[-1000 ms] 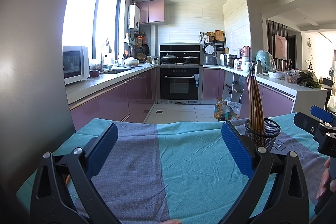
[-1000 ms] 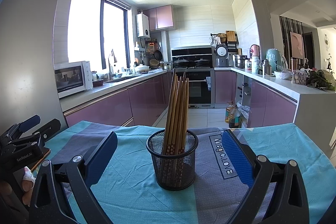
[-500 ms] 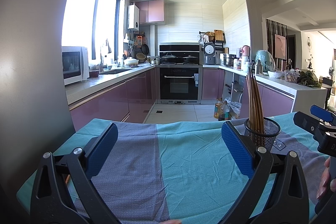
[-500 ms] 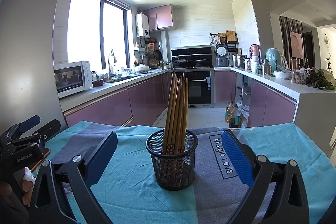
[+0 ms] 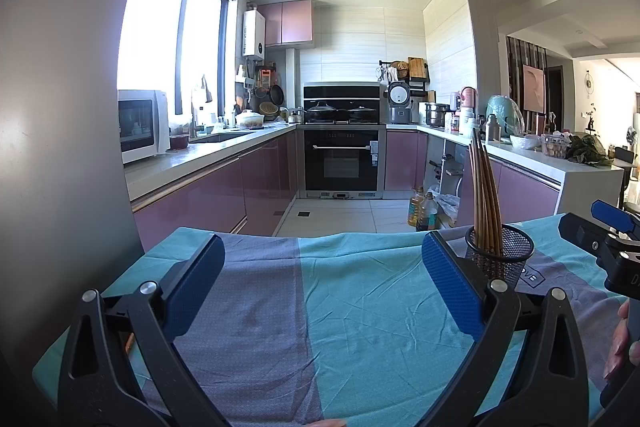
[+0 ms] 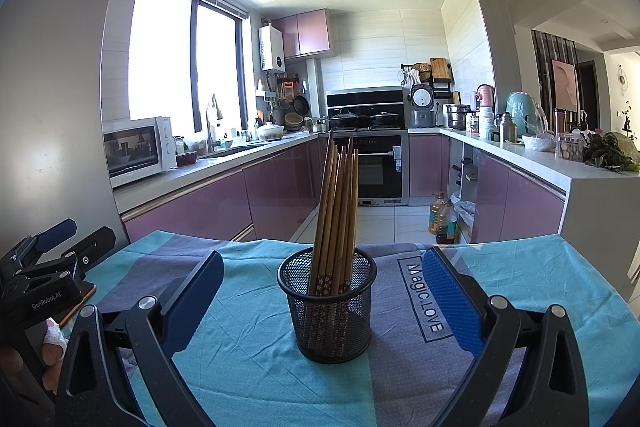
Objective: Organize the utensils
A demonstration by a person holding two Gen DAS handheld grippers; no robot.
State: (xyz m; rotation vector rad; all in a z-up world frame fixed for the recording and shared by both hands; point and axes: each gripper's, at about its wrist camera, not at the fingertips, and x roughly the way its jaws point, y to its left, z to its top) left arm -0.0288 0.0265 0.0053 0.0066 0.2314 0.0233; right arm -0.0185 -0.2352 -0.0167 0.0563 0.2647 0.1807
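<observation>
A black mesh cup [image 6: 330, 307] stands upright on the teal and grey tablecloth [image 6: 256, 367] and holds several wooden chopsticks [image 6: 338, 211]. My right gripper [image 6: 322, 303] is open and empty, its blue pads [image 6: 450, 303] apart on either side of the cup, a little short of it. My left gripper [image 5: 322, 281] is open and empty over bare cloth. In the left wrist view the cup [image 5: 502, 255] stands to the right, just beyond the right pad [image 5: 452, 287]. The right gripper [image 5: 608, 247] shows at that view's right edge.
The table's far edge [image 5: 352, 237] drops to the kitchen floor. Purple cabinets and counters run along both sides, with a microwave [image 6: 138, 151] on the left and an oven [image 5: 342, 163] at the back. The left gripper [image 6: 44, 267] shows at the right wrist view's left edge.
</observation>
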